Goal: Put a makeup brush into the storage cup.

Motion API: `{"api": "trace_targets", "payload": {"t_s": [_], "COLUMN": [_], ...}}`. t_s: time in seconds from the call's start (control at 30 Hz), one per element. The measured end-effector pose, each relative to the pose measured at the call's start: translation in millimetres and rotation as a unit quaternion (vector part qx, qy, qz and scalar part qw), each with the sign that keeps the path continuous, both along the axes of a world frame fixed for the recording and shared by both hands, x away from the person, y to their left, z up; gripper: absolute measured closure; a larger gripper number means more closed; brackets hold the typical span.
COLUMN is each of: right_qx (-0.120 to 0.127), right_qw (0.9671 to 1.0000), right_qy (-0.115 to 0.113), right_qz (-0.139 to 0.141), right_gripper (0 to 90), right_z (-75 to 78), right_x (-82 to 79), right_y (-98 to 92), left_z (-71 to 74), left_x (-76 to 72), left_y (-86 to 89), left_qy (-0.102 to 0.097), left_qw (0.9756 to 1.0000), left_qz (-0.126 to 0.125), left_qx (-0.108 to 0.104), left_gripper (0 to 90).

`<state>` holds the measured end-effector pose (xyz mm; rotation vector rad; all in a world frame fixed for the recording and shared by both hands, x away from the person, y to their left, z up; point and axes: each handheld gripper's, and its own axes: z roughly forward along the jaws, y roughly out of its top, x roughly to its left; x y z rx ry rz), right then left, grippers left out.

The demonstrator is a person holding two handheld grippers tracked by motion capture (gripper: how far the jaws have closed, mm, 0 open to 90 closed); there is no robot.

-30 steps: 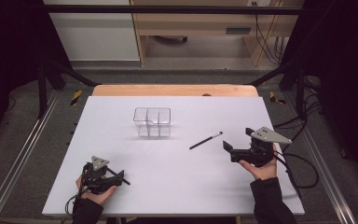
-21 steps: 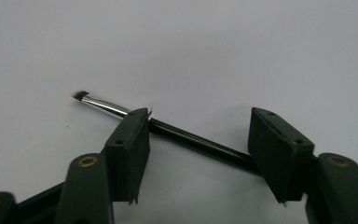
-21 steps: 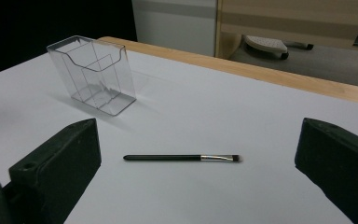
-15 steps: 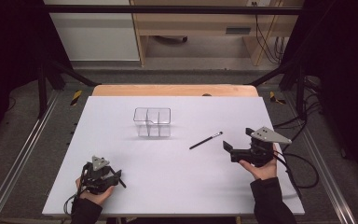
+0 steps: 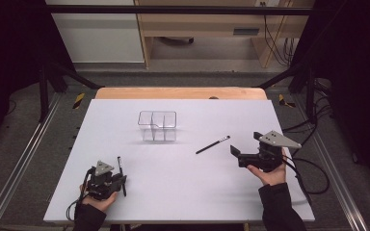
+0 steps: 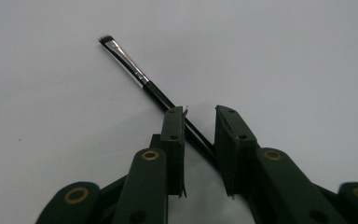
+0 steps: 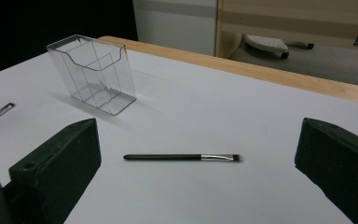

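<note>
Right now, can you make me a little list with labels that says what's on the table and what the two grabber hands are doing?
table: white top with a wooden far edge
clear holder: see-through box with compartments, upright, nothing in it
left gripper: jaws have just been closing around a brush; a small gap shows beside the handle
left brush: thin, black handle, silver collar, bristles pointing away from the gripper
right gripper: fingers wide apart, holding nothing
right brush: lying flat on the table, ahead of the right gripper, untouched

left gripper (image 5: pixel 120 180) jaws just closing, right gripper (image 5: pixel 236 155) spread wide.
</note>
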<state>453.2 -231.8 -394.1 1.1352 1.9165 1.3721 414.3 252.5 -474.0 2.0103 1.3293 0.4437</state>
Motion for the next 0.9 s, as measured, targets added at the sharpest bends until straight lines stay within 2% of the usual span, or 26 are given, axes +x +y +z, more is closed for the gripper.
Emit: {"api": "trace_targets", "payload": {"t_s": [0.17,0.37,0.47,0.53,0.63,0.7,0.9], "right_qx": [0.000,0.000,0.000,0.000,0.001,0.001,0.001], "right_qw": [1.0000,1.0000,1.0000,1.0000,1.0000,1.0000,1.0000], "right_qy": [0.000,0.001,0.002,0.001,0.001,0.001,0.001], "right_qz": [0.001,0.001,0.002,0.002,0.002,0.002,0.002], "right_gripper": [0.6,0.6,0.6,0.6,0.6,0.6,0.6], "right_z": [-0.2,-0.3,-0.5,-0.3,-0.1,-0.2,-0.3], "right_x": [0.2,0.3,0.3,0.3,0.3,0.3,0.4], "right_y": [0.1,0.2,0.4,0.3,0.0,0.0,0.2], "left_z": [1.3,1.6,0.2,-0.7,-1.9,-2.0,-1.4], "left_x": [0.0,0.5,2.3,4.6,10.0,10.9,13.1], "left_y": [-0.1,-1.0,-1.7,-2.6,-5.2,-6.0,-6.9], "left_qy": [0.002,0.001,0.005,0.006,0.001,0.000,0.001], "left_qw": [1.0000,0.9999,0.9999,0.9998,0.9998,0.9998,1.0000], "left_qz": [-0.009,-0.010,-0.011,-0.006,-0.003,-0.001,-0.001], "left_qx": [-0.005,-0.006,-0.012,-0.016,-0.019,-0.019,-0.008], "left_gripper": [78.2,78.6,76.4,70.0,65.6,66.0,74.4]}}
